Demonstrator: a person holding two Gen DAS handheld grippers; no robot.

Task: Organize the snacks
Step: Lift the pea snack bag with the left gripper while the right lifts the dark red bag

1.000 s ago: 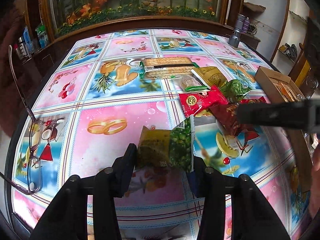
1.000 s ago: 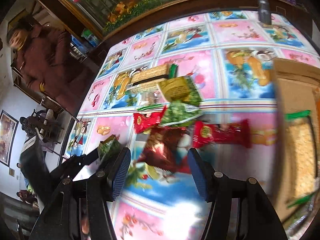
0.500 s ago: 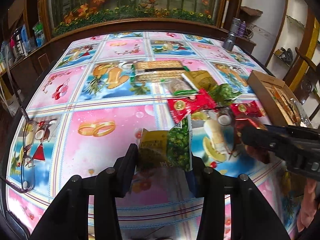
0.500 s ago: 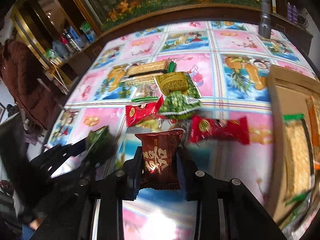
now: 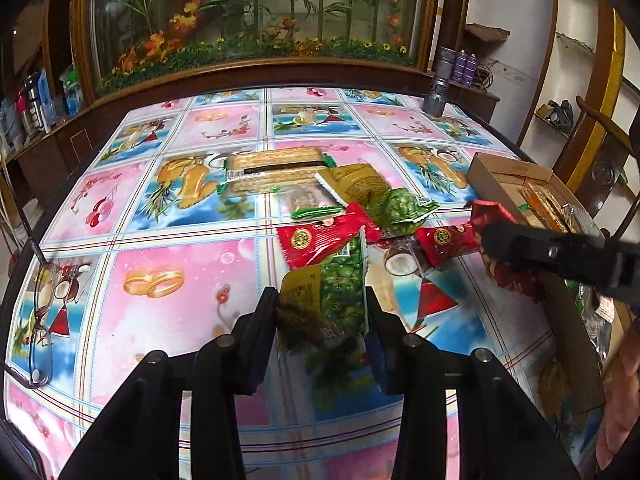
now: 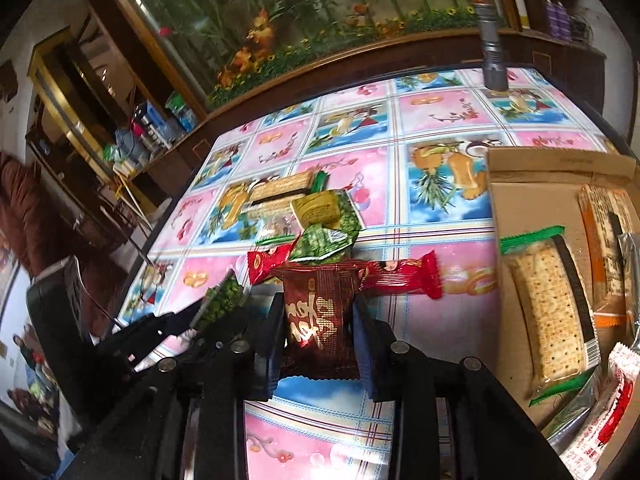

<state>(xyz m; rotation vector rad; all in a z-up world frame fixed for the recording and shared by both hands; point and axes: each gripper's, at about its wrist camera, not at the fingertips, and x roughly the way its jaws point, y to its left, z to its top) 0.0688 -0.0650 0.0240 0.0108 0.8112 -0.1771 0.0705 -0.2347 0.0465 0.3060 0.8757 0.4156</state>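
In the left wrist view my left gripper pinches a green pea packet with a yellow side, lifted off the table, and its jaws are still closing on it. My right gripper is shut on a dark red packet with gold lettering, held above the tablecloth. The same right gripper reaches in from the right in the left wrist view. Loose snacks lie beyond: two red packets, a green packet and cracker packs. A cardboard box on the right holds crackers.
Eyeglasses lie at the table's left edge. A grey flashlight stands at the far right corner. A wood-framed glass case of flowers runs behind the table. A wooden chair stands by the box.
My right gripper closed on the dark red packet and lifted it off the table towards the box. The left gripper carried the green pea packet a little right, squeezing tighter.
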